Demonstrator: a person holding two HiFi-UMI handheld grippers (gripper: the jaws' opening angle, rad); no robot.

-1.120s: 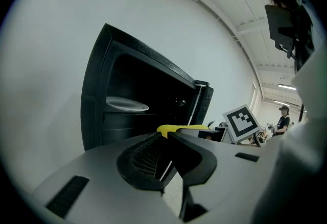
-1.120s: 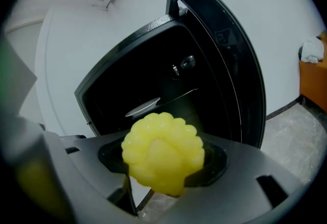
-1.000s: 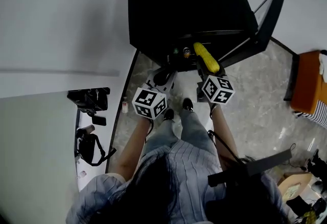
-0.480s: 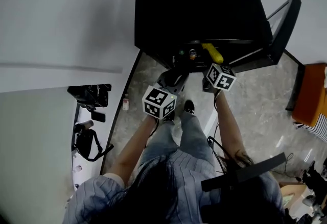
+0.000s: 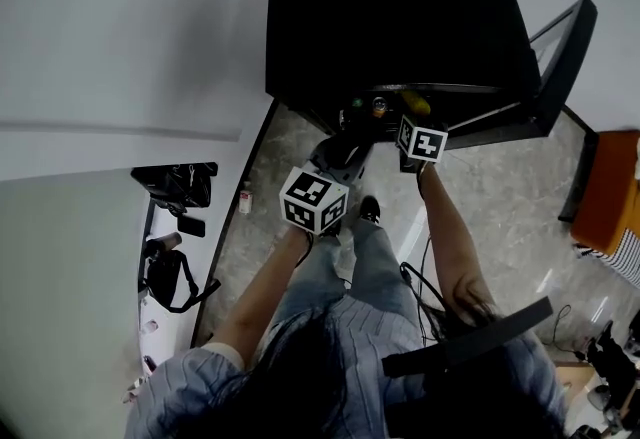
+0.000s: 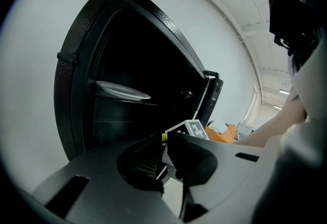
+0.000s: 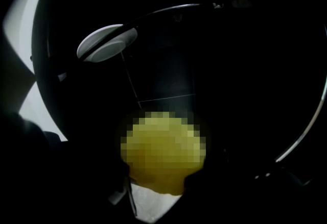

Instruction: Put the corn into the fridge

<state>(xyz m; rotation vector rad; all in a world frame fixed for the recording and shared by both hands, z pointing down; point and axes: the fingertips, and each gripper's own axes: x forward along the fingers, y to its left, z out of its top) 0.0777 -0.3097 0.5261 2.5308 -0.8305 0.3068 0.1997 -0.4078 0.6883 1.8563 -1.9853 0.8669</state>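
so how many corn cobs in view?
1. The yellow corn cob is held in the right gripper, at the mouth of the open black fridge. Its dark interior may hide others.

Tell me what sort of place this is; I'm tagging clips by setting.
Likely an office or lab room, not a kitchen: black fridge on stone floor, white walls, black gear bags alongside.

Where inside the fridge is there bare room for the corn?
Shelf right of the white plate looks bare, as does the dark space below it, ahead of the corn. Small items crowd the fridge front, left of the right gripper.
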